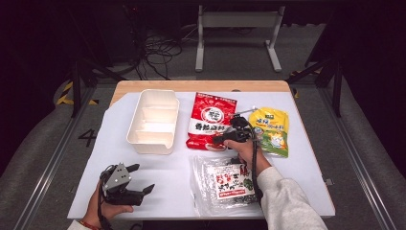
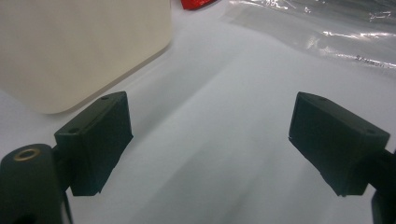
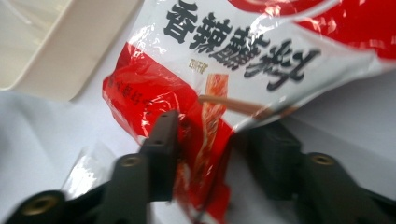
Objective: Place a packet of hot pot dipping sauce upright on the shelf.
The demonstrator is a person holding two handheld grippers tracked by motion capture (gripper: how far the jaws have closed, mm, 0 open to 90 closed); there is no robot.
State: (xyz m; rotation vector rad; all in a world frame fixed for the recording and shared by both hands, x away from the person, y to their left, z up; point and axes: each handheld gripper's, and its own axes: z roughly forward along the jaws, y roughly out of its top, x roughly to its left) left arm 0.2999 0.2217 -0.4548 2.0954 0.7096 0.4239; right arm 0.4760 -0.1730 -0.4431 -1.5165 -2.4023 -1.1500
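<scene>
I see a red-and-white packet (image 1: 210,120) with black characters between my black tongs (image 3: 210,154). The tray (image 1: 154,120) is cream, the other pouch (image 1: 271,130) yellow and green

The glossy red-and-white printed foil packet (image 3: 243,70) is cut off by the right gripper view's top edge; its small print is blurred.

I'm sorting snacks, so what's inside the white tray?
The white tray shows dividers and bare compartments, nothing in them. Its near wall hides a strip of the floor.

Red and white seasoning packet (image 1: 211,120) printed with black characters lies flat on the white surface (image 1: 167,177), between the cream divided tray (image 1: 154,120) and a yellow pouch (image 1: 272,130). Its near edge is crumpled and lifted.
</scene>
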